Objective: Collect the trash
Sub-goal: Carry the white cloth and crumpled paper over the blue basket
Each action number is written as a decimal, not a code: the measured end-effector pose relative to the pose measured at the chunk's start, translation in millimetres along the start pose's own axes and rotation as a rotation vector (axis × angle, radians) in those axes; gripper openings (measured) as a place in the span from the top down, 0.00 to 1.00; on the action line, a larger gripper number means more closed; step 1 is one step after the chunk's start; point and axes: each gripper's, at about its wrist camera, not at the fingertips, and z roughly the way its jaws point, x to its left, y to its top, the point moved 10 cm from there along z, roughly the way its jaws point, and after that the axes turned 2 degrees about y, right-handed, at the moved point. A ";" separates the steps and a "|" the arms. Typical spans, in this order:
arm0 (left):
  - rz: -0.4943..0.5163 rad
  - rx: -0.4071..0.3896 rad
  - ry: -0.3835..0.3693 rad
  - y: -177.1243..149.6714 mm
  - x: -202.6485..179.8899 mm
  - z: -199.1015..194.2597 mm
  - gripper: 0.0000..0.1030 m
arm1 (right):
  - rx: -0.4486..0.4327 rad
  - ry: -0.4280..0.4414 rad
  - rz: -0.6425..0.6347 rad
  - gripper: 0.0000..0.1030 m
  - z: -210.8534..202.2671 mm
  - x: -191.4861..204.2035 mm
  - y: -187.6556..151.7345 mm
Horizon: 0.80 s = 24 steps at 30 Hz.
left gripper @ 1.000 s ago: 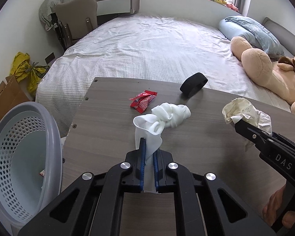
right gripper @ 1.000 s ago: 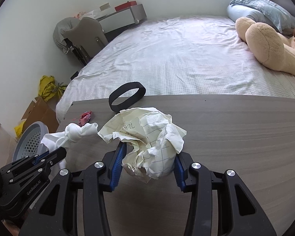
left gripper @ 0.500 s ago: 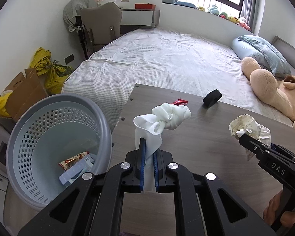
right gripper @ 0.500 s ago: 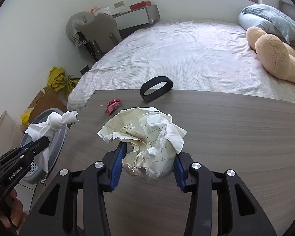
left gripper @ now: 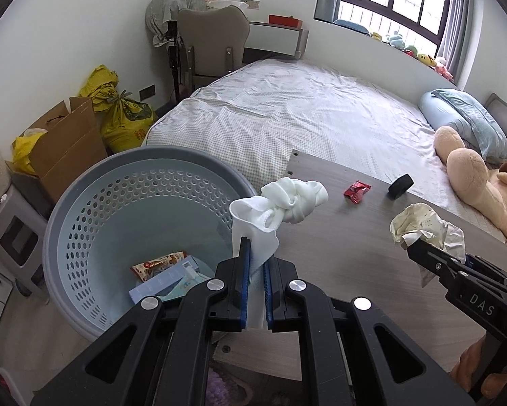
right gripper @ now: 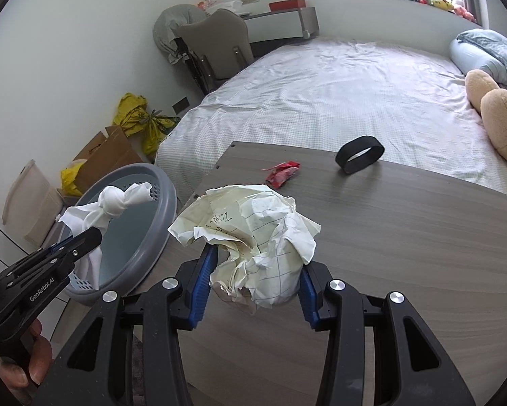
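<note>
My left gripper (left gripper: 255,260) is shut on a knotted white cloth (left gripper: 280,208) and holds it over the right rim of the grey perforated basket (left gripper: 94,203); both also show in the right wrist view, the cloth (right gripper: 114,203) above the basket (right gripper: 158,223). My right gripper (right gripper: 253,270) is shut on a crumpled lined paper ball (right gripper: 253,233) above the wooden table (right gripper: 405,253); the ball also shows in the left wrist view (left gripper: 422,226). A red wrapper (right gripper: 282,172) and a black band (right gripper: 359,154) lie on the table's far part.
The basket holds a snack packet and boxes (left gripper: 165,274). A cardboard box (left gripper: 67,142) and yellow bags (left gripper: 118,115) stand by the wall. A bed (left gripper: 304,108) with a teddy bear (left gripper: 473,179) lies beyond the table. A chair (left gripper: 213,44) stands at the back.
My left gripper has swung left off the table with the white cloth, so the basket now lies under it. My right gripper has followed leftward, still holding the paper ball.
</note>
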 end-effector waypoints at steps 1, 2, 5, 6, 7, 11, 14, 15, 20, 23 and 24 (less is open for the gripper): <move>-0.008 -0.002 0.001 0.5 4.6 -0.8 0.93 | 0.003 0.003 -0.007 0.58 1.2 4.3 0.8; -0.014 -0.004 0.002 0.5 9.5 -1.6 0.93 | 0.005 0.005 -0.016 0.58 2.3 9.1 1.0; -0.034 -0.013 0.007 2.6 23.5 -4.5 0.93 | 0.009 0.010 -0.036 0.58 4.8 21.9 1.8; -0.039 -0.016 0.008 3.0 27.0 -4.9 0.93 | 0.010 0.011 -0.042 0.58 6.2 26.2 2.7; -0.044 -0.018 0.009 3.1 31.1 -5.4 0.93 | 0.012 0.013 -0.047 0.58 7.3 29.1 3.0; -0.066 -0.027 0.017 3.3 49.4 -8.3 0.93 | 0.018 0.024 -0.067 0.58 12.3 45.2 4.4; -0.082 -0.028 0.031 2.0 64.5 -8.5 0.93 | 0.015 0.031 -0.088 0.58 14.7 58.7 6.2; -0.087 -0.026 0.035 1.4 68.9 -8.1 0.93 | 0.013 0.034 -0.096 0.58 15.7 63.9 6.7; -0.112 -0.016 0.058 -1.4 91.1 -5.8 0.93 | 0.014 0.053 -0.127 0.58 21.4 86.1 9.4; -0.126 -0.012 0.071 -3.0 102.8 -4.9 0.93 | 0.016 0.067 -0.148 0.58 26.4 99.9 11.6; -0.132 -0.011 0.076 -2.9 107.7 -4.5 0.93 | 0.016 0.070 -0.156 0.58 27.9 104.8 11.9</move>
